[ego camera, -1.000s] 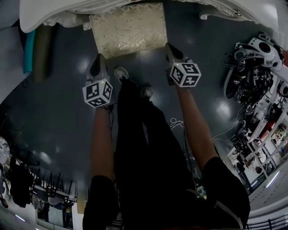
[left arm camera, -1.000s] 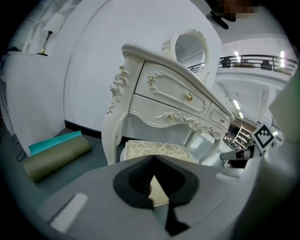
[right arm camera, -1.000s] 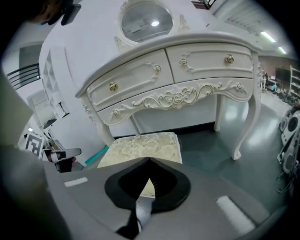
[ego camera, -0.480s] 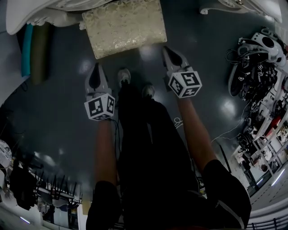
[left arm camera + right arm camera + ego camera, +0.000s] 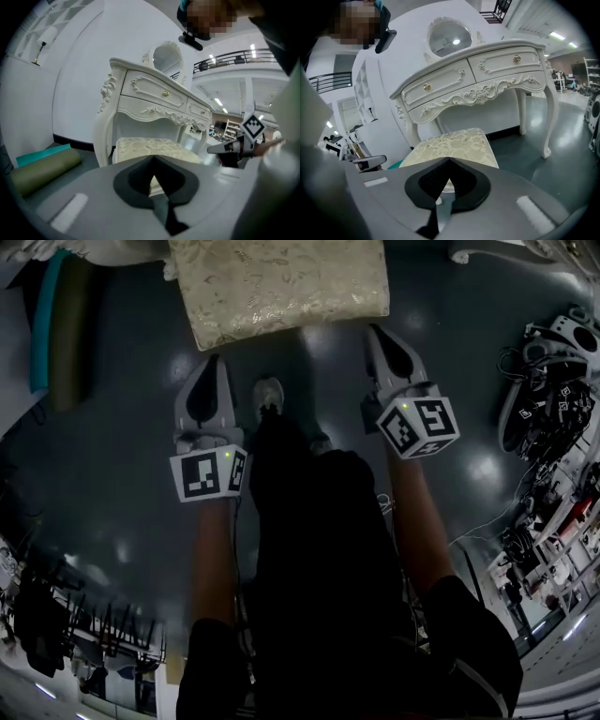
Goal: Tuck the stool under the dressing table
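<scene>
From the head view the dressing table (image 5: 487, 251) is nearly all cut off by the top edge. Only white scraps of it show there, and the far end of the stool (image 5: 281, 287) runs out of the picture too. The stool's legs are hidden under its pale brocade seat in every view.

The stool stands on the dark floor in front of the table (image 5: 478, 79), in line with the gap between its front legs. Its far end is at or just under the carved front, and I cannot tell how far in.

The left gripper (image 5: 212, 364) has its jaws pressed together on nothing, with the tips just beside the seat's near left corner. The right gripper (image 5: 377, 332) is likewise closed and empty, just beside the near right corner. Whether either tip touches the seat I cannot tell.

In the gripper views each closed tip (image 5: 153, 159) (image 5: 449, 160) covers the seat's near edge. A shoe (image 5: 269, 395) shows between the grippers, and the person's dark trousers block the floor below it.

The table's drawers (image 5: 440, 86) are all closed, so their contents are unseen. The mirror (image 5: 450, 38) on top reflects only a ceiling light.

At the left an olive roll (image 5: 44, 168) lies on the floor touching a teal one (image 5: 42, 153). At the right, shelves (image 5: 553, 418) hold a tangle of cables and gear too small to sort out.
</scene>
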{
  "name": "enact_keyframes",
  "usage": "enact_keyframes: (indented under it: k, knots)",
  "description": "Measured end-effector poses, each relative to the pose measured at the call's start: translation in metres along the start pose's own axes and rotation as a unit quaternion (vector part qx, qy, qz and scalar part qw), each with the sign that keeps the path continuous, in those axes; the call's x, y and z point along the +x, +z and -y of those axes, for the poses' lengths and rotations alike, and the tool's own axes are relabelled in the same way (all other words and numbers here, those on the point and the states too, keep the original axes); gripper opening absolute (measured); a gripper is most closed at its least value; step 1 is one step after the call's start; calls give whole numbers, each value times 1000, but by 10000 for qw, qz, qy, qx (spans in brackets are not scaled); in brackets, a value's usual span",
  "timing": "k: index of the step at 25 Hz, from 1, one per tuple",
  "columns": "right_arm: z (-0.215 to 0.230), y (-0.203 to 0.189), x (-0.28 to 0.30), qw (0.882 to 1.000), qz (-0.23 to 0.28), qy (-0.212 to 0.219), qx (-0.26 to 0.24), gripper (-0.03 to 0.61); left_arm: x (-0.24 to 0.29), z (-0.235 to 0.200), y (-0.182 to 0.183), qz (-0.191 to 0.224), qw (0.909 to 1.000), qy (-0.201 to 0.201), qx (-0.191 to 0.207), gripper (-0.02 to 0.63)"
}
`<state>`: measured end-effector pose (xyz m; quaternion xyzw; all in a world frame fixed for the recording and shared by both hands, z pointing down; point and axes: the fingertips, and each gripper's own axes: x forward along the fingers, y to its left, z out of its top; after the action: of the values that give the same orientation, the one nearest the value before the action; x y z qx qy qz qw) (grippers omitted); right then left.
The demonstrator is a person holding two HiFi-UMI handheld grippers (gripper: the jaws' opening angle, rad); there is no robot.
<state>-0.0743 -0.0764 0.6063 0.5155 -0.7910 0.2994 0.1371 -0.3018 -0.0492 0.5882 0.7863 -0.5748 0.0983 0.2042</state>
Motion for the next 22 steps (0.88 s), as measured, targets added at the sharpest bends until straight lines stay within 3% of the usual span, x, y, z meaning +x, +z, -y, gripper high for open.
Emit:
enact_keyframes:
  k: [8,16,22]
  knots:
    - [0,-31,8,9985,499,186,-123,-3,2,7,-45,331,9985,-354,264,6]
    - [1,-43,19,9939,938,466,-341,-3,18,14,-80,647,9956,-635,241,5]
    - [7,-51,17,9894,1267,547,-446,-2,19,11,-96,822,9942,-515,472,6]
